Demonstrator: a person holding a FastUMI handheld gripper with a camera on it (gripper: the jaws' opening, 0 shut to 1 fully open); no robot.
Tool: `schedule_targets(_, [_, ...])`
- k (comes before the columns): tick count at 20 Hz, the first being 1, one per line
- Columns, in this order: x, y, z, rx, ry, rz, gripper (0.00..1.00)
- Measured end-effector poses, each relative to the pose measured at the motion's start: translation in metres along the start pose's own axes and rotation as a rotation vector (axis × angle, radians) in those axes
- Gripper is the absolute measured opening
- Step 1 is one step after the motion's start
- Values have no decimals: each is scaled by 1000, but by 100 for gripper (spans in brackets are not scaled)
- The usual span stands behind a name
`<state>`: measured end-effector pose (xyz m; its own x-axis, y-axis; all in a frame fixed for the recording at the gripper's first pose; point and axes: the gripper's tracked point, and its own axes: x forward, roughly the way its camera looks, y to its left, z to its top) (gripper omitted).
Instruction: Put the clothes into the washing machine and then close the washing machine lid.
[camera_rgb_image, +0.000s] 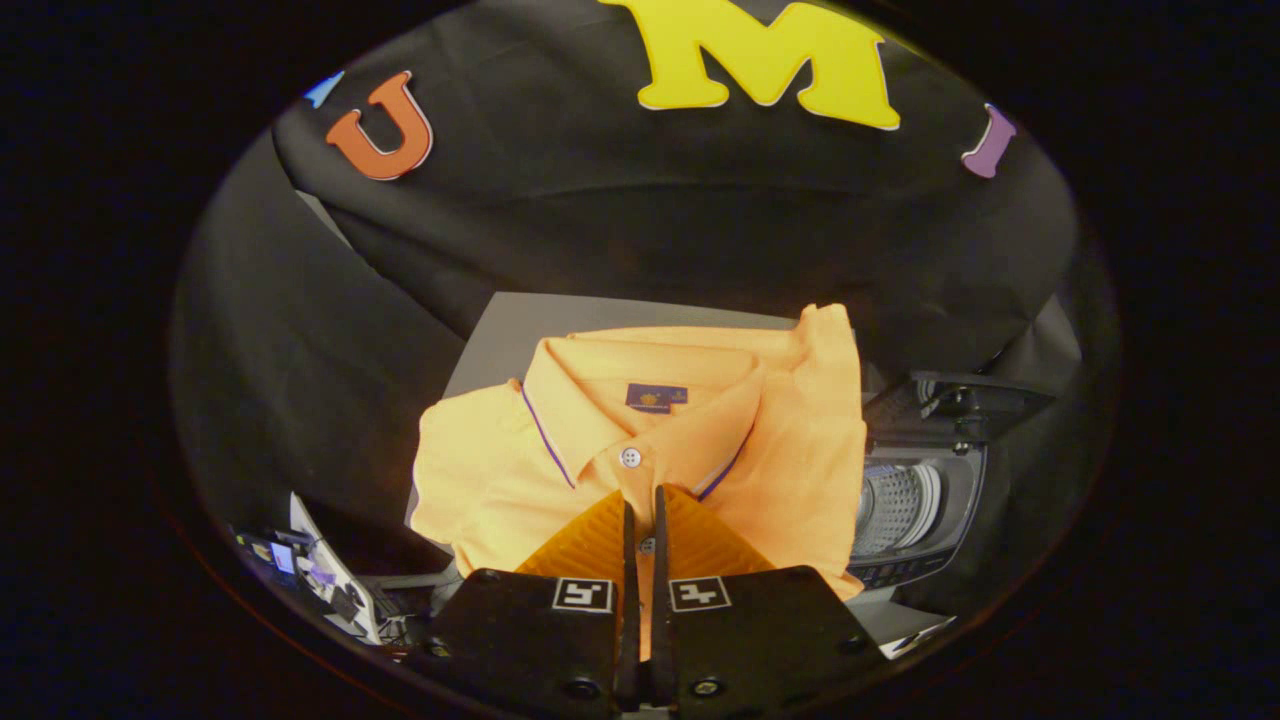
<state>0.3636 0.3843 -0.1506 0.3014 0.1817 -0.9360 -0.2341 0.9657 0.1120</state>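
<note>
**Ana:** Between the fingers (643, 505) there's barely a gap, and they sit right over the button strip of the orange shirt (640, 440), just below the collar. Whether they've actually pinched any cloth, I cannot tell; they're nearly clenched, that much shows.

**Ben:** And that's the danger, I'd say. If only a thin fold is caught, the shirt could slip out halfway through a lift. It's neatly folded, so a grab at one spot would likely let it unfold and trail.

**Ana:** Trailing matters, because the washing machine (905, 510) stands off to the right, beside the shirt, with its lid (955, 400) up and the ribbed drum open. A dangling sleeve could snag on the rim or hang outside, and then the lid wouldn't close cleanly.

**Ben:** Underneath?

**Ana:** A grey tabletop (530, 325), the shirt covering most of it and reaching near the machine's side. Black cloth drapes behind and to the left. Down at the lower left, some small gear and cables (320, 575), too small to make out.
</note>
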Motion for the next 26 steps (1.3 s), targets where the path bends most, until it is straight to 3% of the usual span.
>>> schedule_targets(11, [-47,-67,-11,103,-95,-84,8])
schedule_targets(20, [-86,-166,-36,308,-161,-166,8])
schedule_targets(26, [-116,-231,-50,374,-223,-224,8])
